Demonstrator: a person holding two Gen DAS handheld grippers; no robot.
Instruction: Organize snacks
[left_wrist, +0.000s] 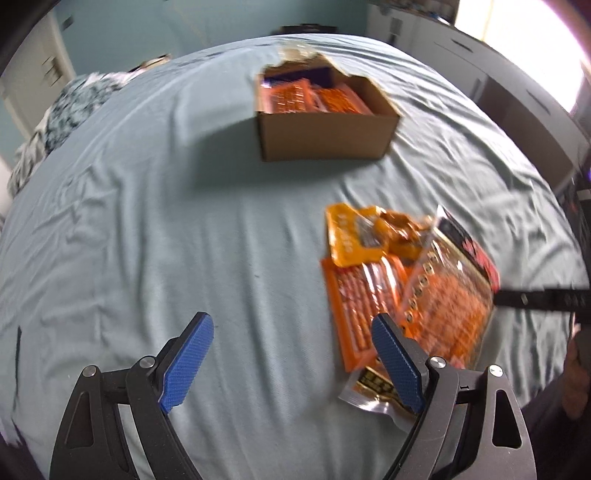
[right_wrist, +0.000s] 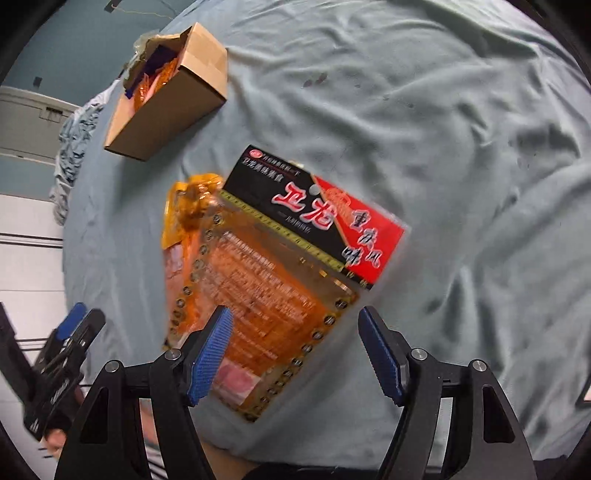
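- Snack packets lie in a loose pile on a pale blue-grey bed sheet (left_wrist: 155, 206), which is creased and covers a bed.
- Topmost in the pile is a large clear orange snack bag with a black-and-red header (right_wrist: 280, 266) bearing Chinese characters; it lies flat and slanted, header toward the far side.
- Under its left edge sit a small crumpled yellow-orange packet (left_wrist: 354, 240) at the far end and a flat orange packet of stick-shaped snacks (left_wrist: 354, 299) nearer, both partly covered.
- Nearest in the left wrist view, a small clear-edged packet with a yellow-and-black label (left_wrist: 369, 391) pokes out beside the right finger of the left gripper.
- Far beyond the pile, well apart from it, stands an open brown cardboard box (left_wrist: 325, 136) with torn flaps, holding more orange packets and something dark purple.
- Left gripper (left_wrist: 291, 363) hovers over bare sheet just left of the pile, blue pads spread wide with nothing between them.
- Right gripper (right_wrist: 295, 356) hangs above the near end of the large bag, blue pads parted and clear of it; the bag's near end shows between them.
- At the far left a patterned blue-and-white blanket (left_wrist: 74, 107) is bunched at the bed's edge.
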